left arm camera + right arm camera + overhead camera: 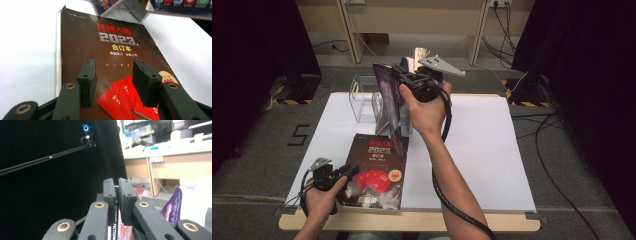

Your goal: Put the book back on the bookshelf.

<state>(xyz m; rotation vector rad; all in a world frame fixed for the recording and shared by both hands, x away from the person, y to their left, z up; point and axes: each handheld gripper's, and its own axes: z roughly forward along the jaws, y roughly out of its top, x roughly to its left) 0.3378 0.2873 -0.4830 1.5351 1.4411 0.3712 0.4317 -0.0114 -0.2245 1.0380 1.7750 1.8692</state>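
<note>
Here the right gripper [412,80] sat upper centre of the high view, jaws pinched narrow on a thin magazine [388,97] by its top edge, held upright over the clear acrylic holder [364,100] at the white table's [492,150] far side. In the right gripper view the pads [127,197] clamped the spine edge. The magazine looked light, floppy, glossy, so likely to sag and slip; a grip near the spine seemed best. The left gripper [346,172], lower left, stood half-open over the thick dark annual [377,167] lying flat, its pads [88,82] gripping nothing. That one looked heavier and stiffer.
</note>
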